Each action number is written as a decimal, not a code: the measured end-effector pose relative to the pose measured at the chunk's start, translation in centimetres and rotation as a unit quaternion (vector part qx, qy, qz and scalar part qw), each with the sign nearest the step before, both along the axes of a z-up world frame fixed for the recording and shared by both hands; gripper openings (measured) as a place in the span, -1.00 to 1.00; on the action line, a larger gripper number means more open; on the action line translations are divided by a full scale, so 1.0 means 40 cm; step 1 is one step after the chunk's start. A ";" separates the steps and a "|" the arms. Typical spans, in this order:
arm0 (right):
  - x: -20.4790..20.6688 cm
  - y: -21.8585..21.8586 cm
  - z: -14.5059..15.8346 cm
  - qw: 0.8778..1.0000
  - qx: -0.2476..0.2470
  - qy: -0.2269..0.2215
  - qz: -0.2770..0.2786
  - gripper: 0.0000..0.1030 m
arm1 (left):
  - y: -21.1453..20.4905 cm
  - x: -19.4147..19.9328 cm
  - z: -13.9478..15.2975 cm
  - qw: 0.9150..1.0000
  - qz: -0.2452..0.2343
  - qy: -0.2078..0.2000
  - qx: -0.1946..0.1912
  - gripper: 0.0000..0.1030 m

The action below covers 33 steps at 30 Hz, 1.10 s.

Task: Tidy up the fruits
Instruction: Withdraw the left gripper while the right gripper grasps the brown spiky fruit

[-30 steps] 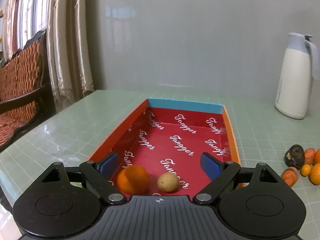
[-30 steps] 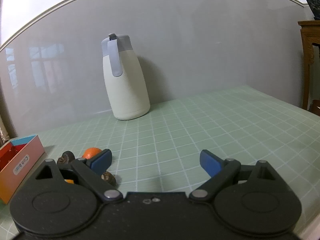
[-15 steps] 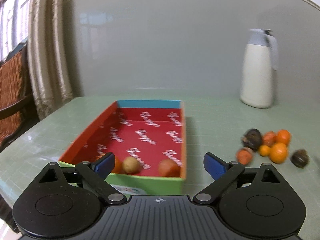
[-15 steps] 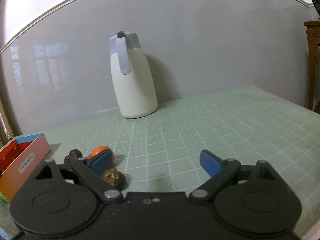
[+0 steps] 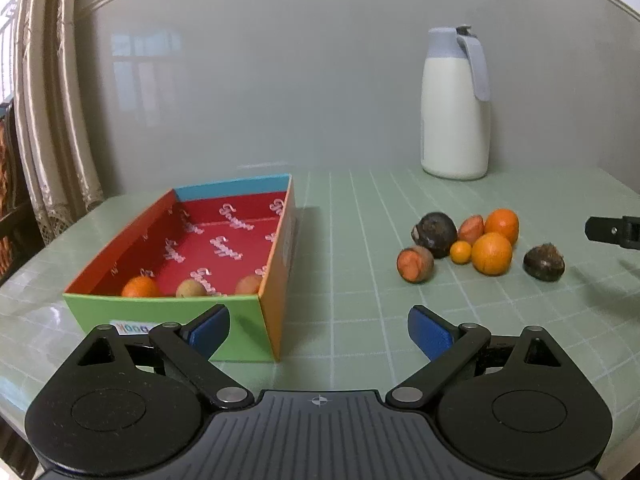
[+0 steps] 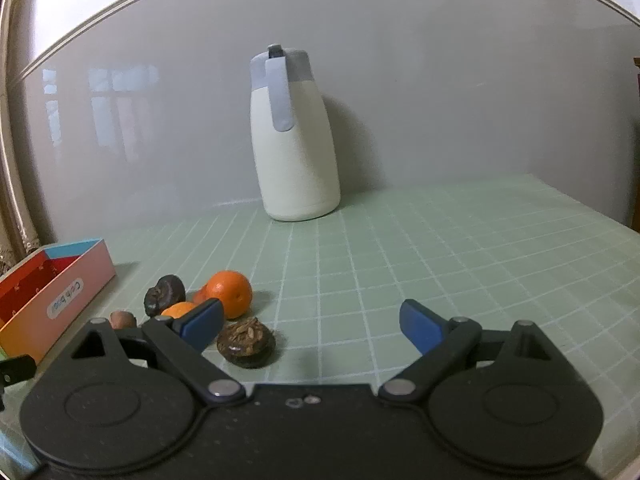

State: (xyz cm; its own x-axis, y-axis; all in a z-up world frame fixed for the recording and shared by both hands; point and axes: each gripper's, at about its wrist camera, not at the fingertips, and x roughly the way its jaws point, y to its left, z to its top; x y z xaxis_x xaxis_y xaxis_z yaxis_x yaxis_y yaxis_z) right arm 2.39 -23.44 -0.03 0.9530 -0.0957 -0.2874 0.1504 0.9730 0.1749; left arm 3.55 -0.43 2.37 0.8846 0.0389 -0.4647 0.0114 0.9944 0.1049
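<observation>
A colourful box (image 5: pixel 280 264) with a red lining stands on the table at the left; an orange (image 5: pixel 140 287) and two brownish fruits lie at its near end. A cluster of loose fruits (image 5: pixel 491 253) lies to its right: oranges, dark round fruits and reddish ones. My left gripper (image 5: pixel 319 328) is open and empty, in front of the box's near right corner. My right gripper (image 6: pixel 311 323) is open and empty, just right of a dark fruit (image 6: pixel 246 342) and an orange (image 6: pixel 229 293). The box's edge also shows in the right wrist view (image 6: pixel 64 300).
A white thermos jug with a grey-blue lid (image 5: pixel 455 104) stands at the back against the wall; it also shows in the right wrist view (image 6: pixel 294 140). The table (image 5: pixel 360 240) has a green tiled top. Curtains (image 5: pixel 52 100) hang at the left.
My left gripper has pulled back out of the box and swung right, so the loose fruits are now in view. My right gripper has turned left toward the fruits. Both stay open.
</observation>
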 end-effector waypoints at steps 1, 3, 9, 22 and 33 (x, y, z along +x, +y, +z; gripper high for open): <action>0.002 0.004 -0.001 1.000 -0.001 0.002 0.002 0.84 | 0.001 0.001 -0.004 1.000 0.001 0.003 -0.003 0.85; 0.007 0.012 -0.003 1.000 -0.003 0.006 0.009 0.84 | 0.004 0.002 -0.011 1.000 0.005 0.007 -0.005 0.85; 0.034 0.046 -0.006 0.999 -0.011 0.020 0.031 0.75 | 0.021 -0.007 -0.012 1.000 0.013 0.000 -0.007 0.85; 0.104 0.088 -0.022 0.997 -0.002 0.065 0.041 0.15 | 0.093 -0.019 -0.021 0.999 0.044 0.001 -0.013 0.85; 0.145 0.113 -0.036 0.995 -0.009 0.094 0.033 -0.14 | 0.150 -0.030 -0.032 0.997 0.072 0.005 -0.018 0.85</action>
State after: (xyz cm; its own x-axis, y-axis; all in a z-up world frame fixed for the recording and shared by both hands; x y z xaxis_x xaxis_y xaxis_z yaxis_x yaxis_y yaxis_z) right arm 8.19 -18.92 -1.46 0.8873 -0.0418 -0.4593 0.1153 0.9844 0.1331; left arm 2.34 5.55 1.10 0.8669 0.1477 -0.4760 -0.1304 0.9890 0.0693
